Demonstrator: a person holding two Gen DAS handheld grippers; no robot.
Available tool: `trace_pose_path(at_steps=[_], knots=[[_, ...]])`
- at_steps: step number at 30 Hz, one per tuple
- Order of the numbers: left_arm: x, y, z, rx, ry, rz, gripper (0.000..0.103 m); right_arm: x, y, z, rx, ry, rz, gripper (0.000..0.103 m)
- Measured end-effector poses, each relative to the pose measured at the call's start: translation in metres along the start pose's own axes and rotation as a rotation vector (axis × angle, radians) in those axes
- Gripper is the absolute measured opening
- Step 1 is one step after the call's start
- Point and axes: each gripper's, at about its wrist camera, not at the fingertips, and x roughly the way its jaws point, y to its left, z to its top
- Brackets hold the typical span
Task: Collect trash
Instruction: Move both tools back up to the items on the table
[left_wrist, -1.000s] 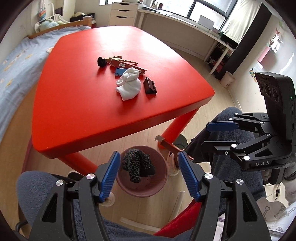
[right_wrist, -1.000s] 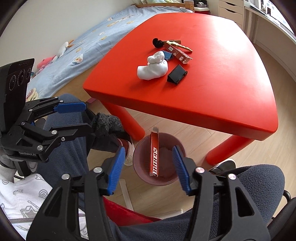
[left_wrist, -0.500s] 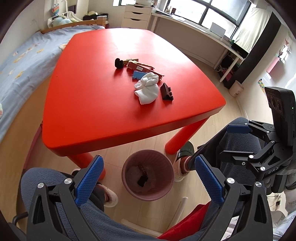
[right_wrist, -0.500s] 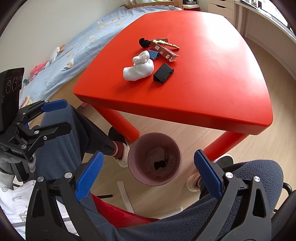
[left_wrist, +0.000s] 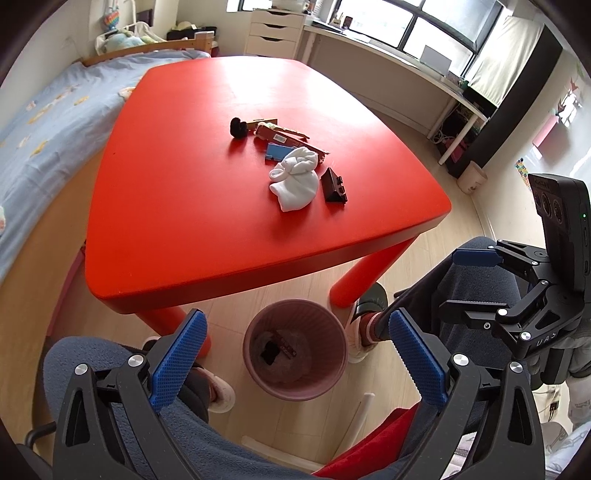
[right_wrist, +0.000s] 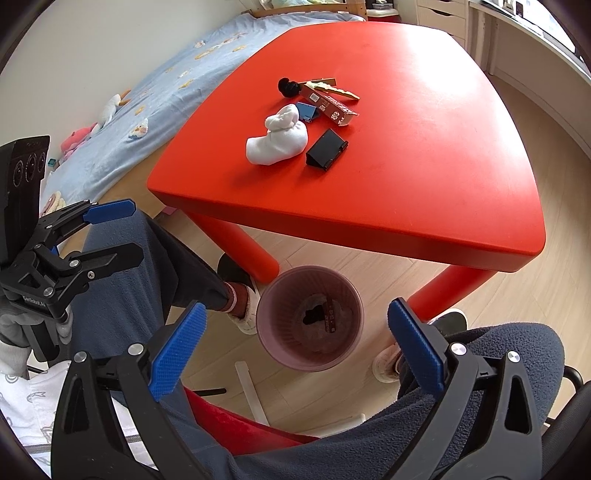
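**Ana:** Both grippers have let go since a second ago. The left gripper (left_wrist: 295, 354) had a dark patterned cloth pinched over the trash bin (left_wrist: 295, 349), and the right gripper (right_wrist: 295, 347) held a red carton upright in it. Now both stand wide open and empty, raised higher above the bin.

**Ben:** So the two pieces went in?

**Ana:** It looks so. A dark lump and a red strip with print lie at the bottom, straight below and between the blue pads (right_wrist: 177, 350) of the right gripper.

**Ben:** What's left?

**Ana:** A cluster on the red surface (left_wrist: 192, 206), well ahead of and above both grippers: a white sock bundle (left_wrist: 295, 179), a black wedge-shaped stand (left_wrist: 334, 186) just to its right, a small blue piece (left_wrist: 275, 152) tucked behind the sock, a red carton (right_wrist: 328, 105), a tan strip (right_wrist: 334, 88) beside it, and a small black ball-like thing (left_wrist: 238, 127) at the far left.

**Ben:** Progress?

**Ana:** One drop finished, I'd judge; several trips remain. Nearest to reach are the sock and the stand.
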Motion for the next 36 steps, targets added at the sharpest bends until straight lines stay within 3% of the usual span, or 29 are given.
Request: trace_pose_path(at_steps=[22, 36], knots=[[-0.002, 0.008, 0.058, 0.045, -0.051, -0.01, 0.095, -0.004, -0.002, 0.061, -0.187, -0.027, -0.006, 0.097], [0.03, 0.01, 0.093, 0.081, -0.011, -0.045, 0.095, 0.025, -0.011, 0.101, -0.378, 0.01, -0.006, 0.097]])
